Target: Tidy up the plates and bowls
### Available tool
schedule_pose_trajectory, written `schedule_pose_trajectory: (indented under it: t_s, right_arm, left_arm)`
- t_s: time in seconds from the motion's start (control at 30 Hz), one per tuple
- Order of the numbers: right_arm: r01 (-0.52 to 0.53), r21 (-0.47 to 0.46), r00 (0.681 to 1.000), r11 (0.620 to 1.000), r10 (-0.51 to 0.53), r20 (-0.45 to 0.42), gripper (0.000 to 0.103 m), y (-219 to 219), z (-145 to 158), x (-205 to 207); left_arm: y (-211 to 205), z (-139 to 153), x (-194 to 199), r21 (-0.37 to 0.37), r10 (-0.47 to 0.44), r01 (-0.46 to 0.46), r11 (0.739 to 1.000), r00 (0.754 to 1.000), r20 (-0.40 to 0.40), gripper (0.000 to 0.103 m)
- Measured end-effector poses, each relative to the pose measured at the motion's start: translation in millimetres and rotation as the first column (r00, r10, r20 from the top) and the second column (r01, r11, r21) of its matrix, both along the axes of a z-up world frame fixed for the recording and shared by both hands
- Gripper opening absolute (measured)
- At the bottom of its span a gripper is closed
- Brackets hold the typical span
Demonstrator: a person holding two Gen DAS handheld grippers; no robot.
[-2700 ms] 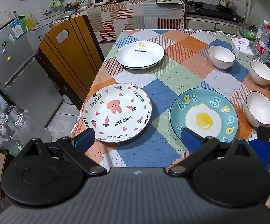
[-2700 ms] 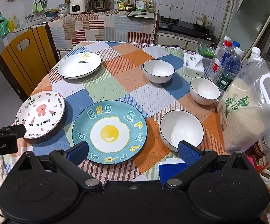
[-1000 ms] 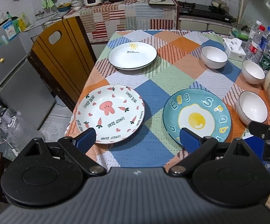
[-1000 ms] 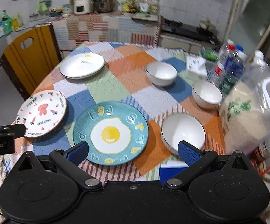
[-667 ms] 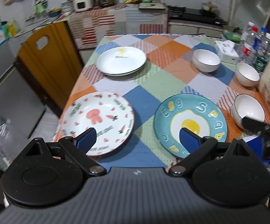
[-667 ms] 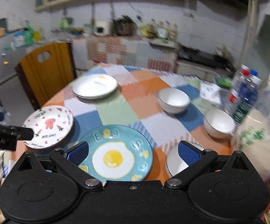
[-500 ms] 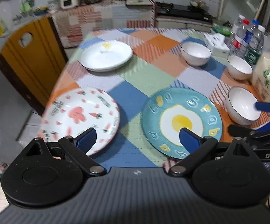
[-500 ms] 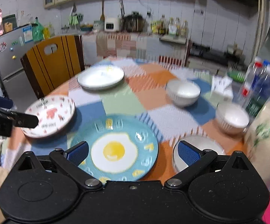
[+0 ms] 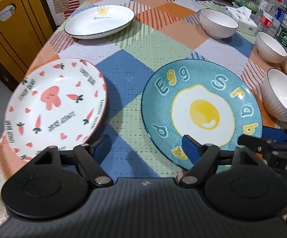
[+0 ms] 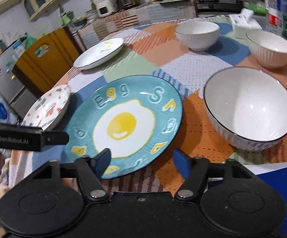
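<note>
On the checked tablecloth (image 9: 143,45) I count three plates and three bowls. My left gripper (image 9: 146,144) is closing on nothing, between the bunny plate (image 9: 56,103) and the egg plate (image 9: 201,109). My right gripper (image 10: 141,161) is closing over the egg plate's near rim without pinching it. Bare cloth separates the dishes; both near plates sit at the table's edge.

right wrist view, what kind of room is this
Most likely a home kitchen: a rice cooker and bottles on the counter behind, a fridge at left, plates and bowls on a patchwork-clothed table.
</note>
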State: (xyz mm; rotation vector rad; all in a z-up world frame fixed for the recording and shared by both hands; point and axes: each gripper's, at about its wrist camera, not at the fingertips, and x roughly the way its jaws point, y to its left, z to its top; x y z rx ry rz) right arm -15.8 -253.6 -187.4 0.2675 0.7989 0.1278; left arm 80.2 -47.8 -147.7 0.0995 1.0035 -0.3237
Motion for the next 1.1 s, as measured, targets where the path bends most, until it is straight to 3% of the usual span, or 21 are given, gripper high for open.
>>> schedule_pose_trajectory:
  t_s: [0.17, 0.23, 0.4, 0.5, 0.87, 1.1]
  right_arm:
    - [0.036, -0.006, 0.999, 0.999, -0.036, 0.022, 0.05, -2, -9, 8]
    - [0.037, -0.024, 0.999, 0.999, -0.036, 0.027, 0.038, -1, -11, 9]
    - [0.021, -0.066, 0.998, 0.998, -0.016, 0.065, 0.032, -2, -13, 7]
    - [0.011, -0.064, 0.996, 0.998, -0.006, 0.087, 0.03, -5, -13, 4]
    - [-0.034, -0.073, 0.992, 0.997, 0.042, 0.119, 0.028, 1, -4, 3]
    - [-0.032, -0.061, 0.991, 0.998, 0.04, 0.13, 0.027, 0, 21, 32]
  left_arm:
    - [-2, -14, 9, 0.002, 0.011, -0.011, 1.0, 1.0, -0.005, 0.059]
    - [2, -18, 14, -0.037, 0.026, -0.027, 0.999, 0.999, -0.03, 0.052]
    - [2, -21, 15, -0.133, -0.014, 0.007, 0.991, 0.999, -0.052, 0.025]
    - [-1, -23, 16, -0.139, 0.011, -0.019, 0.99, 0.998, -0.059, 0.025]
    - [5, -2, 18, -0.098, -0.027, 0.025, 0.995, 0.999, -0.023, 0.025]
    - [3, 22, 47, -0.091, -0.026, 0.026, 0.995, 1.0, 0.002, 0.025]
